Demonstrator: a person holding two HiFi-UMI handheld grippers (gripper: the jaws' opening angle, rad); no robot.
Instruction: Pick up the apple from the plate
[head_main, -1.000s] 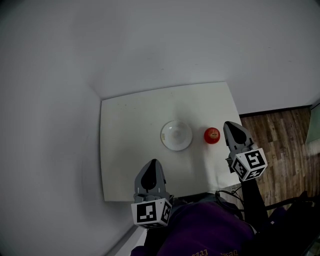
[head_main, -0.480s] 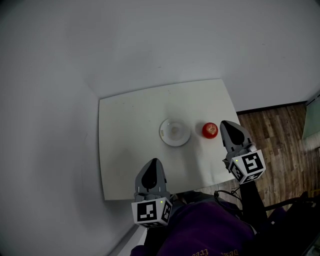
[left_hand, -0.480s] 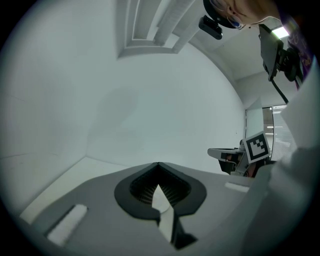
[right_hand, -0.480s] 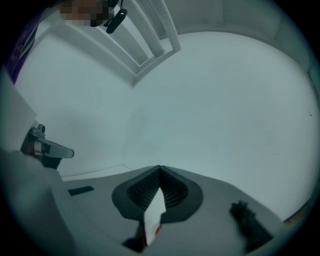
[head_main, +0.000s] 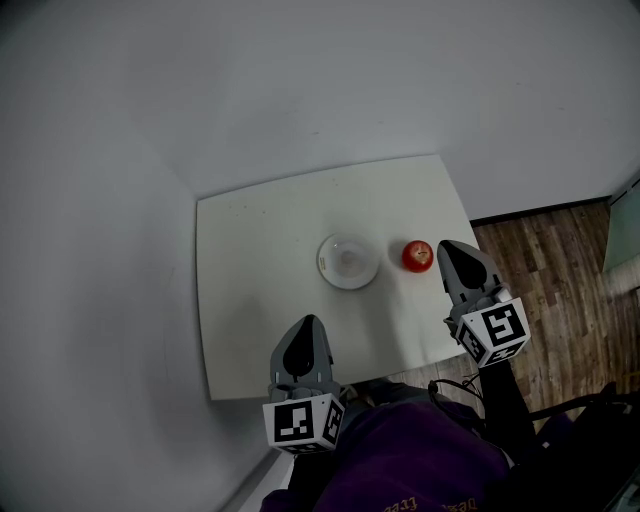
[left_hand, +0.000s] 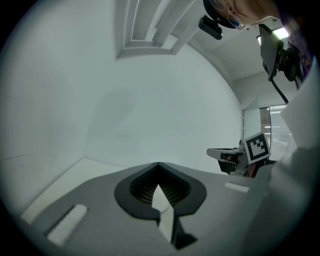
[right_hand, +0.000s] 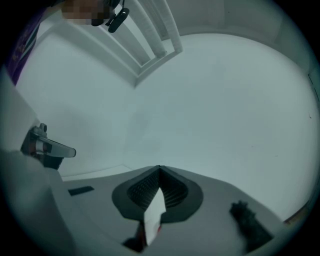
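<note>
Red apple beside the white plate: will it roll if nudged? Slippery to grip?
Probably rolls: the round red apple sits loose on the flat white table, apart from the white plate. Its smooth-looking skin may slip between pads. It shows a full, firm shape, so it is likely rigid.

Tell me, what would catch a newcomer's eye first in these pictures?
The red apple stands out on the white table, just right of an empty white plate. The shut right gripper has its tip close to the apple's right side. The left gripper, also shut, hangs over the table's near edge.
</note>
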